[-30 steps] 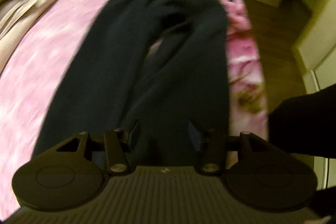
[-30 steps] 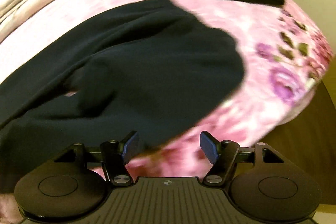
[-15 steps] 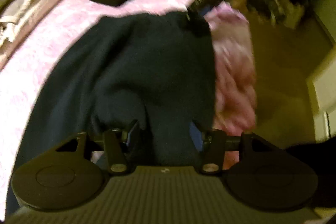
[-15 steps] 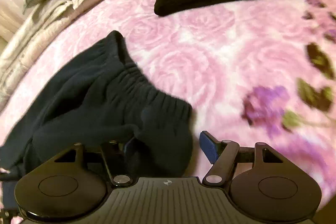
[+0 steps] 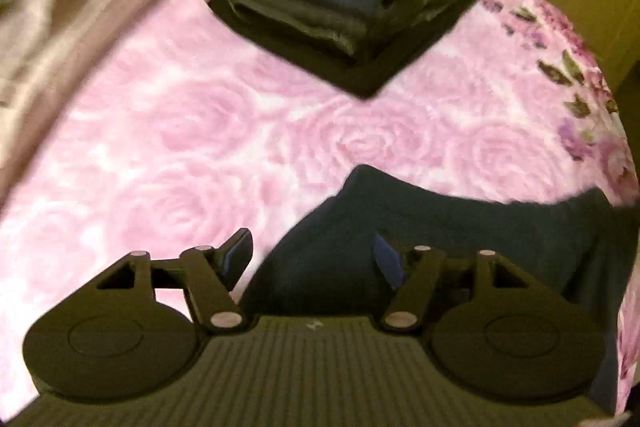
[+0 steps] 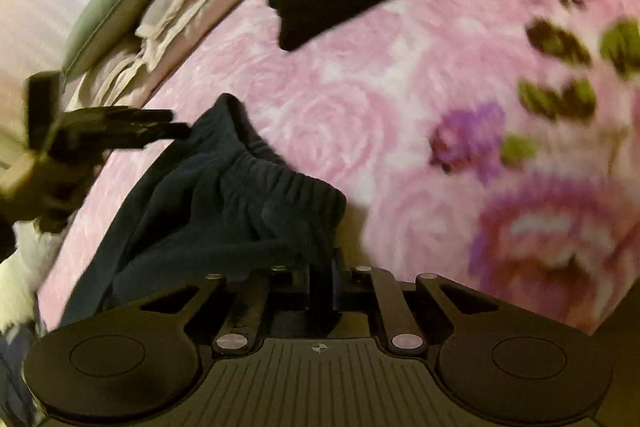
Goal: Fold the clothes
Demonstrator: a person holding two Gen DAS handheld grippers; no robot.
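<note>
Here, trousers (image 6: 224,203) waistband-forward, right gripper (image 6: 322,281) pinching waistband

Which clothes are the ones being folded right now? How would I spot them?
Look at the pink rose blanket. Near its front edge lie dark navy trousers with a gathered waistband, pinched by the right gripper. Unlike the folded stack behind, they are rumpled.

Count: 1 dark pair of trousers (image 6: 224,195) loose on the bed (image 5: 168,147). 1 stack of folded clothes (image 5: 344,7) further back, approx. 3 items in it, blurred so can't be sure. 1 pillow (image 6: 112,15). 1 crumpled beige sheet (image 6: 168,11). 2 tools: left tool (image 5: 312,255), right tool (image 6: 322,277).
</note>
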